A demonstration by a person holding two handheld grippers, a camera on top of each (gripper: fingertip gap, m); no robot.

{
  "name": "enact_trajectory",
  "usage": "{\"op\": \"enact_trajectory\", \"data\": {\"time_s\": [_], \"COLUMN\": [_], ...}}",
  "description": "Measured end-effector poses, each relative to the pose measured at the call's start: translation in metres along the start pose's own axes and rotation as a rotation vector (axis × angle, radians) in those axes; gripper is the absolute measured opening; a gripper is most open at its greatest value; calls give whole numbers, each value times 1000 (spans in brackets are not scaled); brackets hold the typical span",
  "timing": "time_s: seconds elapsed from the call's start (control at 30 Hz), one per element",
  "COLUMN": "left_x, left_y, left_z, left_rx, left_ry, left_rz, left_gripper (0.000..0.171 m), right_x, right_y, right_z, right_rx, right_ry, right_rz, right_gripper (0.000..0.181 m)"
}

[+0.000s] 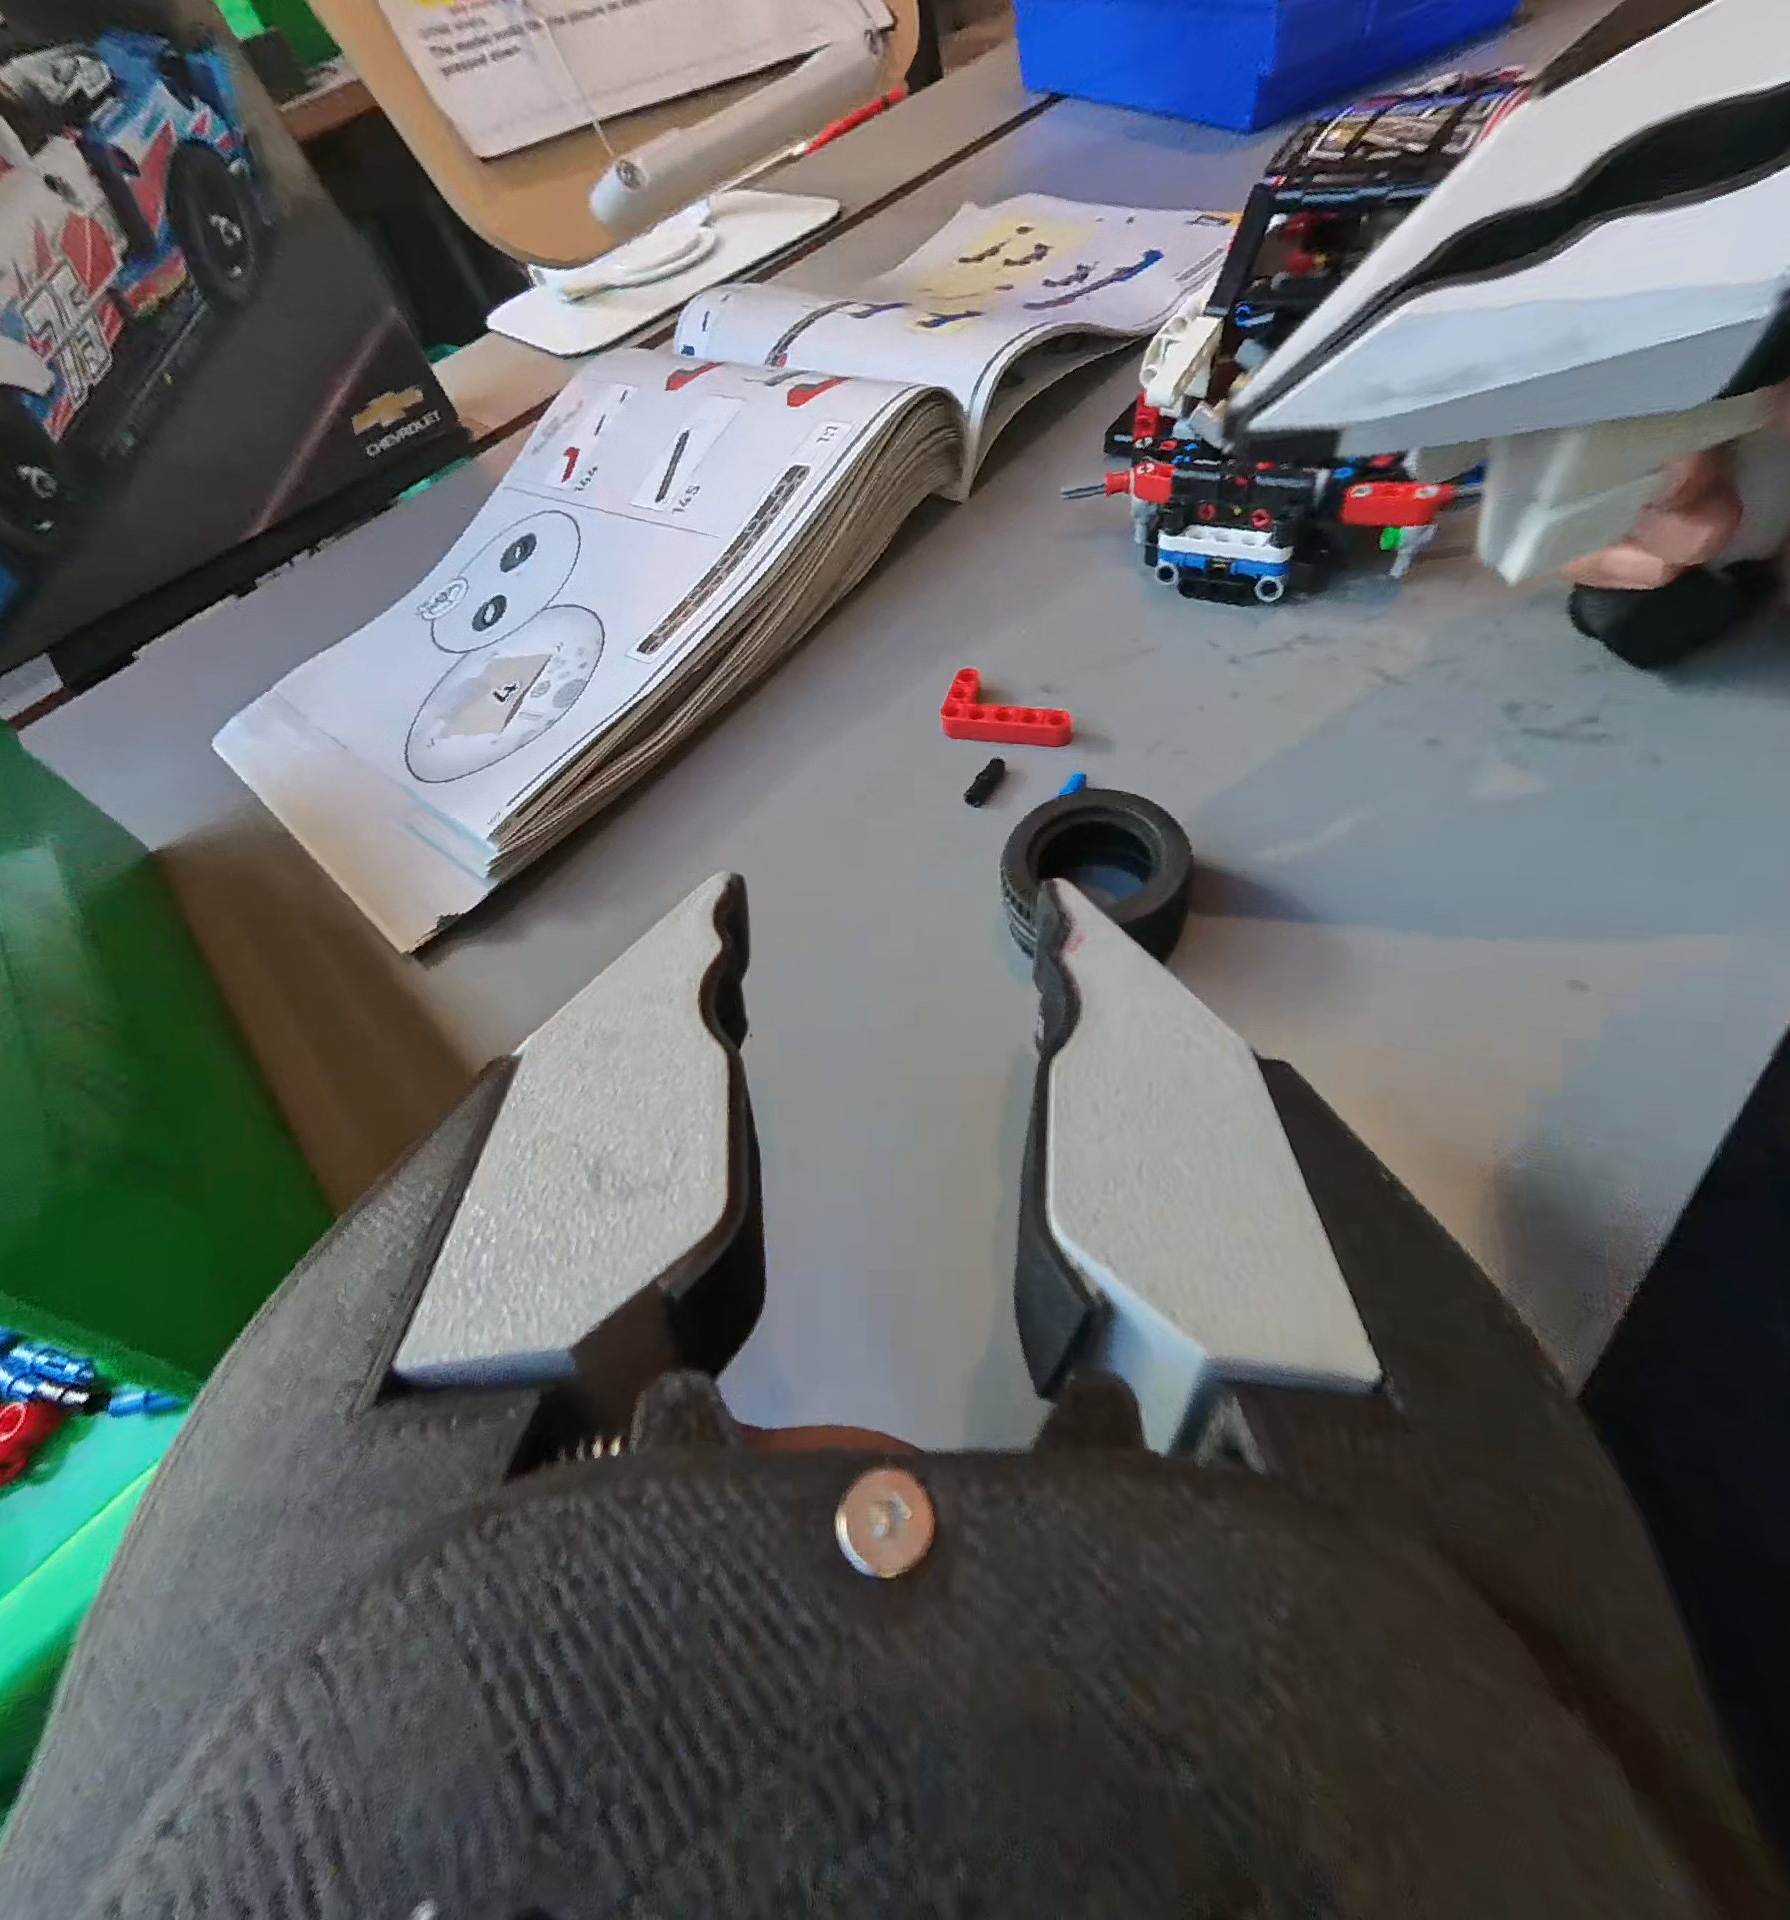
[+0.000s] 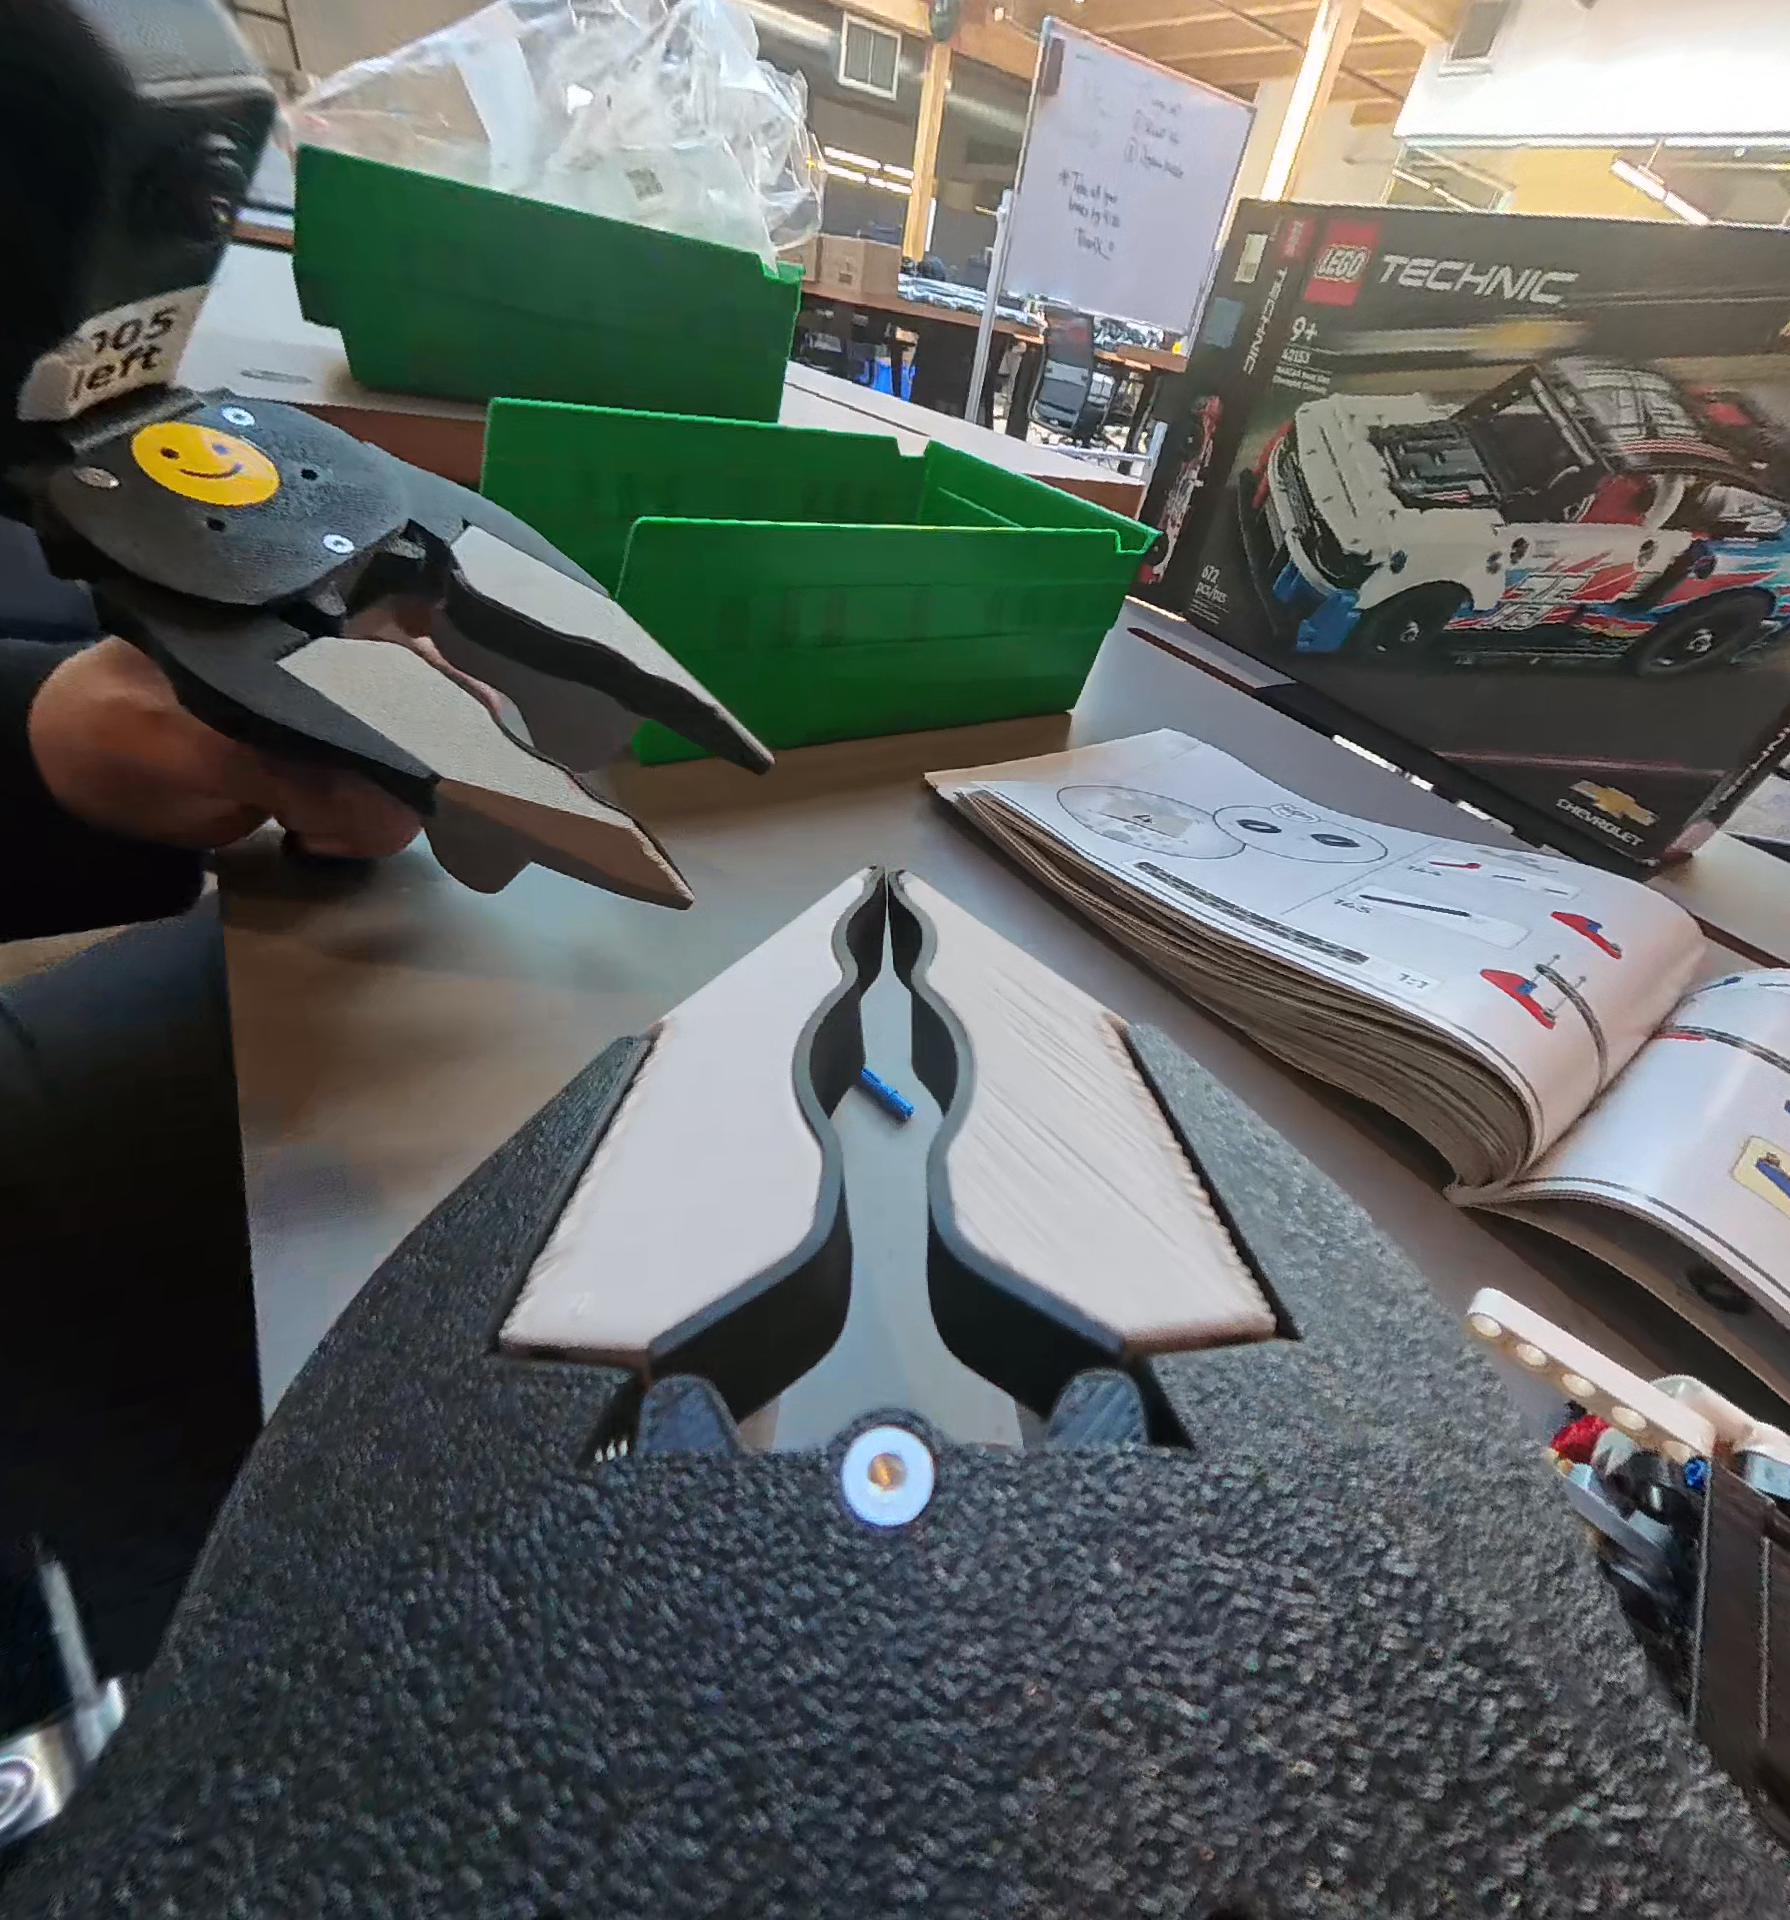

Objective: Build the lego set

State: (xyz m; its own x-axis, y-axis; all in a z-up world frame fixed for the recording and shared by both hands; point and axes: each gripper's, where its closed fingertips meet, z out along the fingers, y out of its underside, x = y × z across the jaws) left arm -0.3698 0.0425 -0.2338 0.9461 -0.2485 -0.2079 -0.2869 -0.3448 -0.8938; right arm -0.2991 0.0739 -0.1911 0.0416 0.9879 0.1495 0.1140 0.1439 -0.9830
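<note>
My left gripper is open and empty, low over the grey table. A black tyre lies flat just beyond its right fingertip. Past the tyre lie a blue pin, a black pin and a red L-shaped beam. The partly built car stands farther back on the right. My right gripper is shut with nothing between its tips; it also shows in the left wrist view, held above the car. Through the gap between its fingers the blue pin shows on the table. The left gripper hangs open at its left.
An open instruction booklet lies left of the parts. The set's box stands behind it. Green bins stand at the left, one holding blue and red parts. A blue bin is at the back. About 10 centimeters separates my left fingertips from my right.
</note>
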Motion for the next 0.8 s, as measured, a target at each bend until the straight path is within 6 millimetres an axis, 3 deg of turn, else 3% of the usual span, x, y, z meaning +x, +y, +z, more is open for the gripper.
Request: {"op": "enact_trajectory", "data": {"time_s": [0.17,0.37,0.53,0.67,0.8], "left_x": [-3,-19,-34,-34,-30], "left_y": [-17,-28,-28,-24,-27], "left_z": [-10,-18,-20,-14,-12], "left_rx": [141,251,272,228,241], "left_ry": [43,62,27,47,75], "left_rz": [-23,-131,-222,-238,-207], "left_gripper": [43,50,45,45,44], "right_x": [-3,-17,5,16,22], "right_y": [-12,-28,-43,-41,-31], "right_z": [21,53,72,71,54], "right_rx": [63,114,82,60,68], "right_ry": [-18,-206,-210,-186,-131], "right_rz": [62,239,299,282,281], "right_gripper": [0,1,10,10,9]}}
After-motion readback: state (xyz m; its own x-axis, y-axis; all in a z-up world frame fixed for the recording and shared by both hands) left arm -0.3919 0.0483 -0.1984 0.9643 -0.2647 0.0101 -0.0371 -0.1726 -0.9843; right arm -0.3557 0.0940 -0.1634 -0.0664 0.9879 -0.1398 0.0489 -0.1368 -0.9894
